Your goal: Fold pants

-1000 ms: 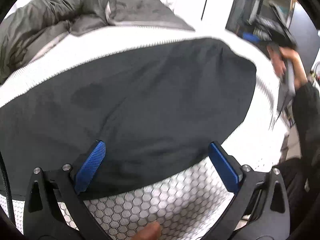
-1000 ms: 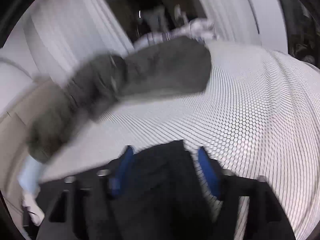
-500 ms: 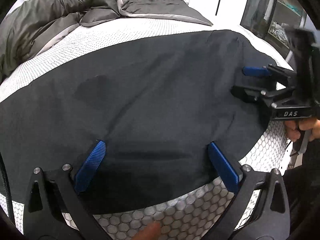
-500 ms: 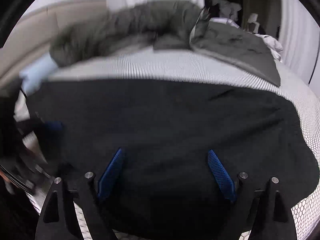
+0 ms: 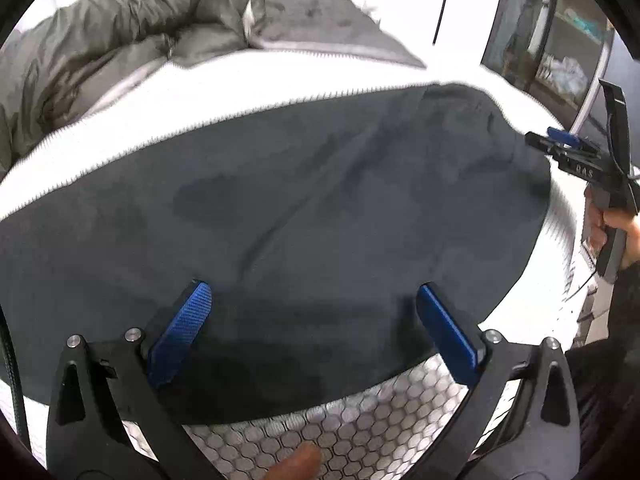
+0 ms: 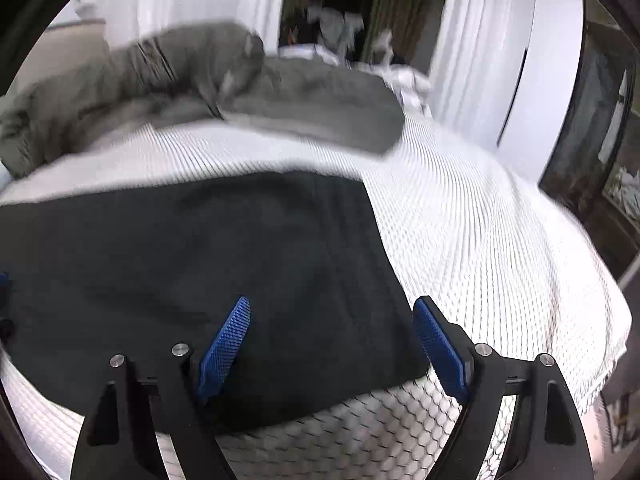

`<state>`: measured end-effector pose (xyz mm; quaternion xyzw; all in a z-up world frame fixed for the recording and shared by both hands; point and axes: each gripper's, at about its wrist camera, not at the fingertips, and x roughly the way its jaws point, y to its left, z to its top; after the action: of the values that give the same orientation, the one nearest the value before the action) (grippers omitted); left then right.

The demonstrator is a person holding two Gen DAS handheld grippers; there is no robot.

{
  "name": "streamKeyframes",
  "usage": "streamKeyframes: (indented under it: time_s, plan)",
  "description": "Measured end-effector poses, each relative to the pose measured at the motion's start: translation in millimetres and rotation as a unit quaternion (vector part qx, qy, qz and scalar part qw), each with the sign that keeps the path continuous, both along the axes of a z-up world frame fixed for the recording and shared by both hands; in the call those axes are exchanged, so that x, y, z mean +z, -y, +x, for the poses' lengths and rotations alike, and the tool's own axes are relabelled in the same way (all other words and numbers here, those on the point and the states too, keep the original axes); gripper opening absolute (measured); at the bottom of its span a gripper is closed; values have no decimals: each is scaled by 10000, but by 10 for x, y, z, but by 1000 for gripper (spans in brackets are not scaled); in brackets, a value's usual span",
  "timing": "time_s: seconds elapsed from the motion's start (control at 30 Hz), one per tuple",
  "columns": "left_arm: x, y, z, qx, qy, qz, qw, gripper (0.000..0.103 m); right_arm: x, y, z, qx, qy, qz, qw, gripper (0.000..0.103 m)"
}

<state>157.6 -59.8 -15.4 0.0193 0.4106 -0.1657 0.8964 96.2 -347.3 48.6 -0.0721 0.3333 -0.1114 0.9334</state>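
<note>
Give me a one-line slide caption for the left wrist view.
Open left gripper over dark pants spread on a white honeycomb bedspread, with the right gripper at their far edge.

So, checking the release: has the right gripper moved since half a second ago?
Yes. The right gripper has drawn back rightward off the black pants toward the bed edge.

The grey duvet [image 6: 192,80] is motion-blurred; the pants [image 6: 160,280] run past the left edge.
</note>
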Motion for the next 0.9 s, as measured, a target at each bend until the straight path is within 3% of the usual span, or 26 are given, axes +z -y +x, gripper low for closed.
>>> streamKeyframes:
  time_s: [0.1, 0.2, 0.3, 0.37, 0.43, 0.5, 0.6, 0.77, 0.83, 0.9]
  plan:
    - [31, 5, 185, 177, 18, -10, 9998, 102, 167, -347, -29, 631, 33, 474, 9969, 89]
    - [-100, 43, 417, 235, -311, 59, 9992, 102, -16, -808, 272, 1528, -607, 924, 9821, 89]
    - [-254, 29, 548, 284, -602, 198, 9976, 102, -385, -1199, 591, 1879, -1356, 568, 9711, 89]
    - [-265, 12, 548, 286, -566, 286, 9976, 102, -537, -1267, 693, 1811, -1529, 146, 9714, 88]
    - [-258, -42, 531, 310, -538, 297, 9976, 102, -520, -1109, 727, 1540, -1478, 11, 9770, 88]
    - [-268, -110, 517, 373, -501, 356, 9974, 102, -486, -719, 745, 370, -1224, -543, 9903, 87]
    - [-270, -191, 512, 431, -506, 356, 9972, 102, -501, -349, 744, -241, -1053, -274, 9938, 88]
    - [-91, -232, 444, 495, -289, 343, 9978, 102, -327, -622, 614, -4, -703, -647, 9954, 88]
    - [11, -147, 485, 364, -149, 281, 9988, 102, -142, -840, 566, 357, -436, -225, 9982, 89]
    - [60, -46, 627, 292, -152, 273, 9991, 102, -61, -1044, 646, 811, -470, 203, 9954, 90]
